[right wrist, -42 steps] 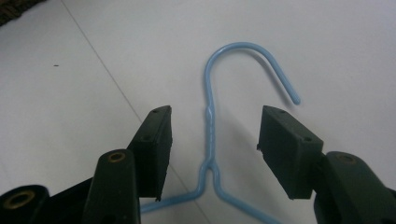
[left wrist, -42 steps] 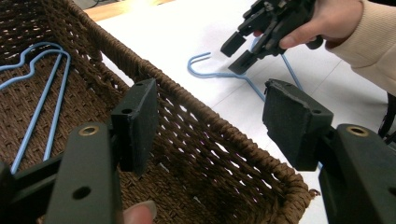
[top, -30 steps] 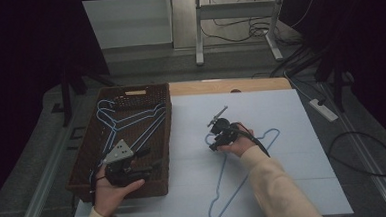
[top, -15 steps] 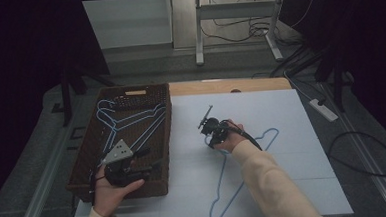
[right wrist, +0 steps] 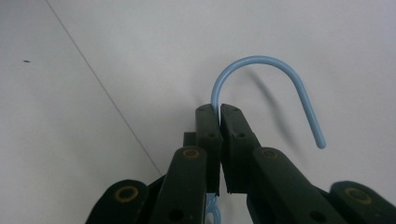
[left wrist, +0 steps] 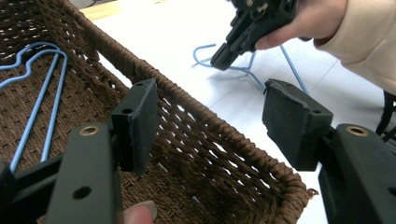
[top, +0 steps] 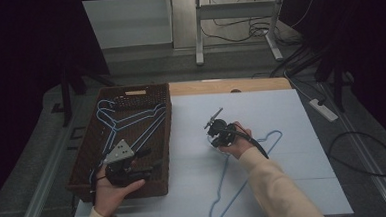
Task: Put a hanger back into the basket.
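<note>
Lab recording bay, dim and bare.

I see a work table (top: 281, 104) under a pale sheet, a metal frame stand (top: 237, 26) behind it, loose cables (top: 368, 154) and a power strip (top: 323, 109) on grey flooring, dark curtains around.

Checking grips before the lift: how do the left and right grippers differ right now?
The right gripper is shut on the blue hanger at the neck below its hook; the left gripper stands open, holding nothing. The right gripper is over the white mat, the left gripper at the near corner of the brown basket. Both have black jaws.
</note>
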`<move>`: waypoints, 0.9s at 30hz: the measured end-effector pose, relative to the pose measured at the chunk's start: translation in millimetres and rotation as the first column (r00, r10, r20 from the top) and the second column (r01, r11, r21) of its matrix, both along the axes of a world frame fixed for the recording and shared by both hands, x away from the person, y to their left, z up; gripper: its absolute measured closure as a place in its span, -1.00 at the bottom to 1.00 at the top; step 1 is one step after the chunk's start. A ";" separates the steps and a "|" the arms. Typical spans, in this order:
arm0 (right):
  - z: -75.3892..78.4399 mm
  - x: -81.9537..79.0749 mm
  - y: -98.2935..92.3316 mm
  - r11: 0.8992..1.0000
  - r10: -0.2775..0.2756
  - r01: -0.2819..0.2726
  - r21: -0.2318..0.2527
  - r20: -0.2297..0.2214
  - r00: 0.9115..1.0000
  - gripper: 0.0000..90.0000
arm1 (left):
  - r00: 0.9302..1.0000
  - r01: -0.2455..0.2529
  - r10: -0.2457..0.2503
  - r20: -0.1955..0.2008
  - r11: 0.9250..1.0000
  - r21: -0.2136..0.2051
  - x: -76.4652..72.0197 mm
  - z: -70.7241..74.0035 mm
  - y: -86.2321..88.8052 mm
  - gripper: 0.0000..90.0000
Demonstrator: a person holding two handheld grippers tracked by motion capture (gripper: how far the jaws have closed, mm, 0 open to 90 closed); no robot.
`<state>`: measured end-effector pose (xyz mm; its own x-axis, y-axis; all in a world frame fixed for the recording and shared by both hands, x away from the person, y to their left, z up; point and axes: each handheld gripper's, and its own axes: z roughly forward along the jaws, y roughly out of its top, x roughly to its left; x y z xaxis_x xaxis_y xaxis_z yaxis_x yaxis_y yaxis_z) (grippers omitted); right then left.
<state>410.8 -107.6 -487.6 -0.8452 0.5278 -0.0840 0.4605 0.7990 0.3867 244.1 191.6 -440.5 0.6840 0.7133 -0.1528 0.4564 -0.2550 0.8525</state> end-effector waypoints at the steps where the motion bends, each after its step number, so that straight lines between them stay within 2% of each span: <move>1: 2.5 -1.2 -1.2 1.000 0.000 0.000 0.009 0.006 1.000 0.93 | 1.000 0.001 -0.001 0.000 1.000 0.000 0.0 0.0 -0.4 -0.18; 7: 11.5 -6.8 -6.4 0.999 0.008 -0.009 0.037 0.029 1.000 0.93 | 1.000 0.012 -0.012 -0.008 1.000 0.002 -0.2 -0.5 -4.6 -0.18; 11: 16.2 -9.6 -9.2 0.998 0.015 -0.017 0.053 0.045 0.999 0.93 | 0.999 0.041 -0.041 -0.021 0.999 0.002 -0.6 -0.7 -11.8 -0.18; 15: 20.9 -12.3 -11.5 0.997 0.014 -0.018 0.072 0.050 0.999 0.93 | 0.997 0.066 -0.066 -0.038 0.998 0.004 -0.5 -0.1 -22.5 -0.19; 22: 25.7 -16.9 -14.3 0.995 0.012 -0.020 0.101 0.071 0.997 0.93 | 0.992 0.106 -0.103 -0.071 0.994 0.033 2.3 -4.2 -45.5 -0.19; 24: 26.7 -17.2 -14.8 0.994 0.010 -0.018 0.105 0.074 0.997 0.93 | 0.992 0.106 -0.103 -0.071 0.994 0.033 2.3 -4.2 -45.5 -0.19; 25: 29.1 -18.0 -16.1 0.993 0.000 -0.009 0.114 0.082 0.997 0.93 | 0.991 0.113 -0.110 -0.081 0.993 0.033 4.1 -3.2 -53.1 -0.20; 27: 31.0 -18.7 -17.3 0.992 -0.002 -0.009 0.124 0.089 0.996 0.93 | 0.990 0.115 -0.112 -0.085 0.993 0.033 4.7 -3.0 -55.1 -0.20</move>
